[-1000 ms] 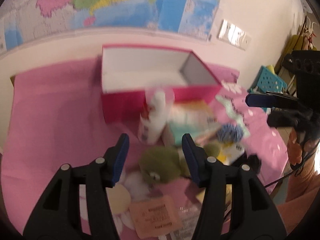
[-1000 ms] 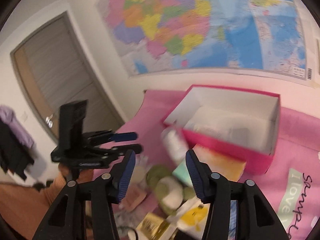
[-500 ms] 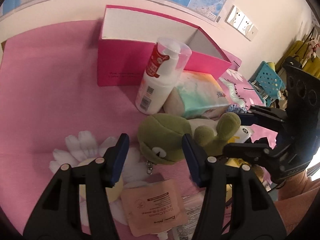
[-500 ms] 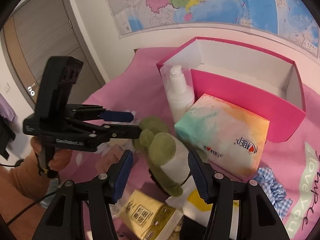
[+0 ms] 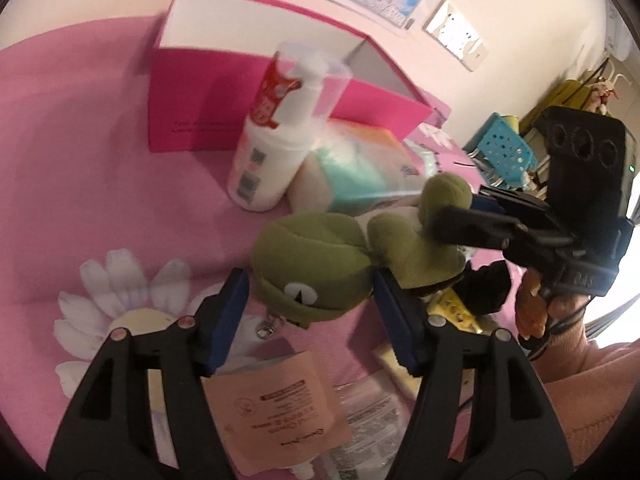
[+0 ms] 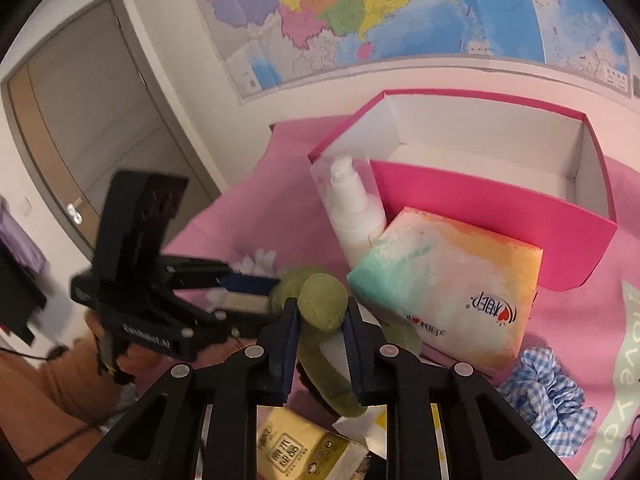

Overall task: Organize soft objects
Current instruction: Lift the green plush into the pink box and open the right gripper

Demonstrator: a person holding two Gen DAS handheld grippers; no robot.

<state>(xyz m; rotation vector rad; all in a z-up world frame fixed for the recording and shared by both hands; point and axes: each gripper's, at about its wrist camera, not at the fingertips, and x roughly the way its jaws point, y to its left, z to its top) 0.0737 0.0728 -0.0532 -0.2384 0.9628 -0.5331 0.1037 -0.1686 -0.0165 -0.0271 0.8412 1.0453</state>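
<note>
At the middle of the pink cloth (image 5: 80, 152), a green plush frog (image 5: 312, 264) is lying on its side among a clutter of soft and flat things. In the right wrist view the right claw (image 6: 318, 316) is clenched on one rounded green limb of the toy, the blue pads pressing into the plush on both sides; its jaws have just been closing, with that limb between them. In the left wrist view the left claw (image 5: 310, 320) is set astride the frog's head, its jaws having just been opening wider — the pads stand beside the head, and no squeeze of the plush is seen, so the claw is judged released. The two-handed approach is judged to be chosen because the toy is floppy: one end is pinned while the other is framed for a lift.

The open pink box (image 6: 592, 220) stands at twelve o'clock from the frog, near the wall, and is presumably meant as the container. Between frog and box a white pump bottle (image 5: 276, 148) stands upright just in front of the box wall, with a pastel tissue pack (image 6: 444, 296) beside it, touching the toy. A blue checked scrunchie (image 6: 548, 396) lies at four o'clock in the right wrist view. A peach sachet (image 5: 276, 404) lies under the left claw. The bottle could be knocked if the frog is swung straight across.
</note>
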